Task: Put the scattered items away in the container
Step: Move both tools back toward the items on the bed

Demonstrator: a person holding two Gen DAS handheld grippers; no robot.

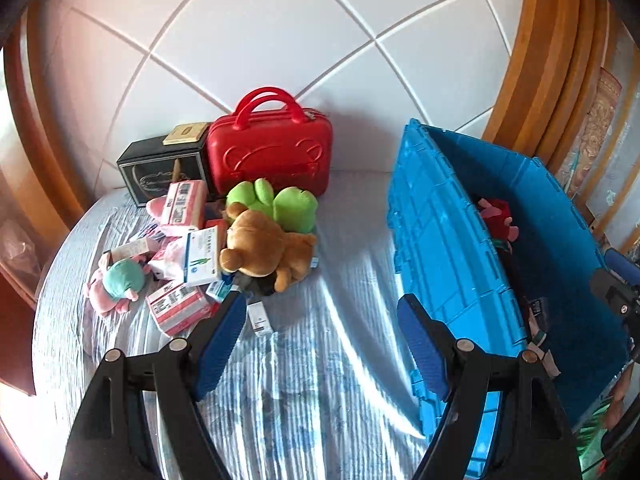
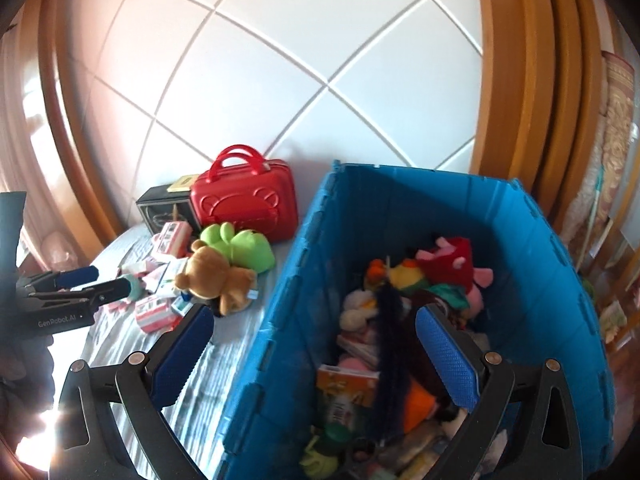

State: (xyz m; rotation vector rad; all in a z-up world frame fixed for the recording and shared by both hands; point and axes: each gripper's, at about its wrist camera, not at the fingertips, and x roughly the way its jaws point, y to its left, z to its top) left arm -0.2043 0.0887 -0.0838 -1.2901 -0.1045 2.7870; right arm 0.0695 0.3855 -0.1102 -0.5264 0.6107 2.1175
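Observation:
The blue crate [image 2: 532, 280] stands on the bed with several plush toys and boxes inside. My right gripper [image 2: 314, 316] is open above its left wall. A dark, blurred long thing [image 2: 390, 332] shows in the crate between the fingers, clear of both pads. My left gripper [image 1: 322, 302] is open over bare sheet with nothing between its pads. Just beyond its left finger lies the pile: a brown teddy bear [image 1: 264, 248], a green plush [image 1: 276, 204], a pink and teal plush [image 1: 120, 280], a white and blue box [image 1: 202, 256] and pink boxes [image 1: 180, 308]. The crate [image 1: 440, 240] stands to its right.
A red hard case [image 1: 272, 152] and a black box [image 1: 160, 168] stand against the white padded headboard [image 1: 280, 32] behind the pile. The striped sheet [image 1: 320, 380] stretches between pile and crate. A wooden frame [image 2: 520, 80] and cluttered shelves lie to the right.

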